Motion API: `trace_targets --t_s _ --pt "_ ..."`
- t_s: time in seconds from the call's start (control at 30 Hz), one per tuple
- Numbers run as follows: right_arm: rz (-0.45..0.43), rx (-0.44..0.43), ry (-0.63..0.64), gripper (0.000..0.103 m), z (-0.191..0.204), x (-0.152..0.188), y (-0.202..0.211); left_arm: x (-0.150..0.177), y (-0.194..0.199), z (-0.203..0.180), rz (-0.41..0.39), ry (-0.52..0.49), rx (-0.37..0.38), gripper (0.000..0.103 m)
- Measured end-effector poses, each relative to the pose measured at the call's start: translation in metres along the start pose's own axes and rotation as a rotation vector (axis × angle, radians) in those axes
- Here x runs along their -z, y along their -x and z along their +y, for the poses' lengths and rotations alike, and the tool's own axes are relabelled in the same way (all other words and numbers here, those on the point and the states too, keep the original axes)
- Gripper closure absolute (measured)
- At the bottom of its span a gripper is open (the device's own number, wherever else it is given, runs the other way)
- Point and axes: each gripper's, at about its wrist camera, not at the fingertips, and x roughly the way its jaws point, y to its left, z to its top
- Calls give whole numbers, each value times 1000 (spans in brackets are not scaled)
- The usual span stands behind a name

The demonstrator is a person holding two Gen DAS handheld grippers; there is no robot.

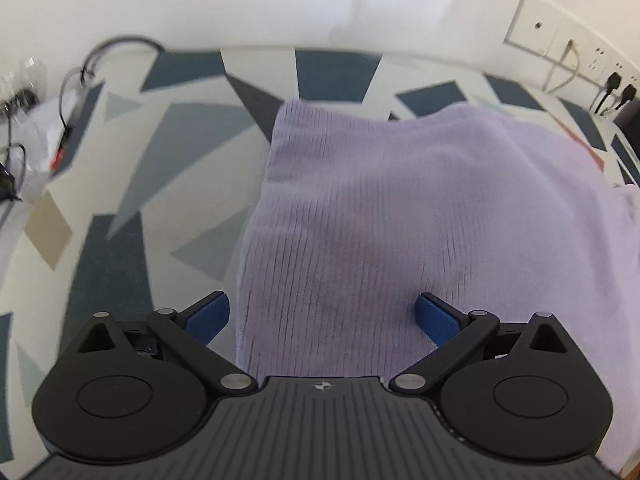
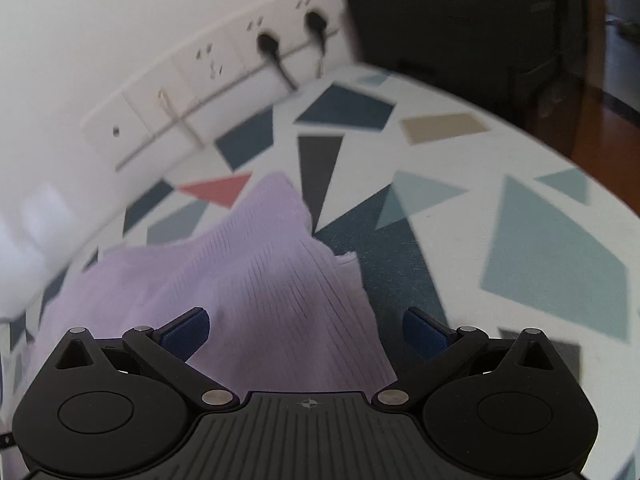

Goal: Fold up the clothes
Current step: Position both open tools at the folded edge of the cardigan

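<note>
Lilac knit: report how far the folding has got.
Done: the lilac knit lies folded into a compact stack on the patterned table. In hand: nothing; the left tongs and right tongs stand open above it. Left: neaten the uneven right edge, if wanted.

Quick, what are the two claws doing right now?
Left claw: open, holding nothing, over the purple sweater.
Right claw: open, holding nothing.

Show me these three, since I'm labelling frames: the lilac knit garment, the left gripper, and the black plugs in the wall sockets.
lilac knit garment (image 1: 380, 232): left wrist view, middle of its ribbed top layer.
left gripper (image 1: 322, 318): left wrist view, midway between its blue fingertips.
black plugs (image 2: 266, 45): right wrist view, body of the left plug.
</note>
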Motion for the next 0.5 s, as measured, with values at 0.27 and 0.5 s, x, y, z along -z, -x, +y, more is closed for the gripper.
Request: trace_targets --t_s 0.27,0.5 --pt "138 -34 157 1 24 3 -28 1 -14 10 30 23 63 0" --pt "116 -31 25 1 18 -5 -28 15 -11 14 -64 2 97 0"
